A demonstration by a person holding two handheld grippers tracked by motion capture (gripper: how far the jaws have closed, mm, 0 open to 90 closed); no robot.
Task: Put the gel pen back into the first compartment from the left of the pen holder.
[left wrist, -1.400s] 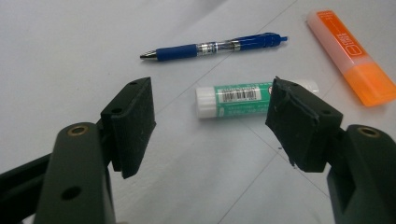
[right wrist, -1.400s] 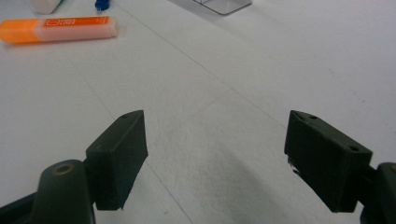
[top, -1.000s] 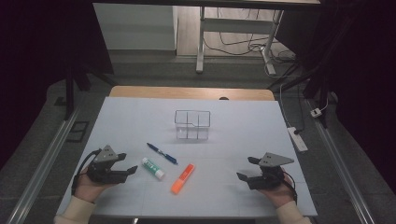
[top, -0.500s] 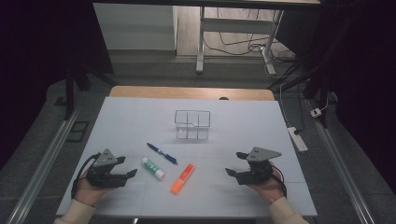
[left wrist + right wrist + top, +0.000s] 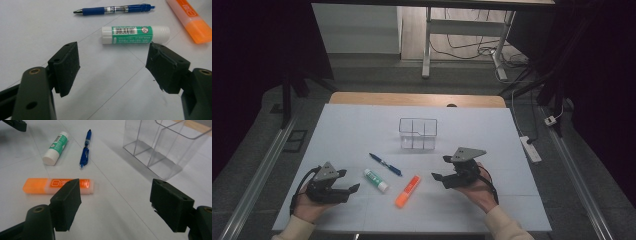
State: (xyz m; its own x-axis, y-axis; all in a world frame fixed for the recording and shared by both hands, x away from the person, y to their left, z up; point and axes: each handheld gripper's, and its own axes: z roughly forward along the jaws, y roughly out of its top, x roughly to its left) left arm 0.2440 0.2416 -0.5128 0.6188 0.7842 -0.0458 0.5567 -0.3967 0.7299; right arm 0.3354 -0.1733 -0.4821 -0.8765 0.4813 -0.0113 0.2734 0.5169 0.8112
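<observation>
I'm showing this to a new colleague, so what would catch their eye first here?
Probably the bright orange highlighter lying near the table's front edge, between the two open grippers. Just left of it lie a green glue stick and a blue pen, with a clear divided holder standing behind them.

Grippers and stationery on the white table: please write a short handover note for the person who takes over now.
Left gripper: open, holds nothing; its jaws have just been opening. It points at the green-and-white glue stick.
Right gripper: open, holds nothing; its jaws have been closing a little. It is near the orange highlighter marker.
Things: the glue stick, the blue ballpoint pen and the highlighter all lie flat on the white table, in front of the clear plastic compartment organiser.
Done: nothing is picked up; the organiser looks empty.
Left: probably to grasp each item and put it in the organiser.
</observation>
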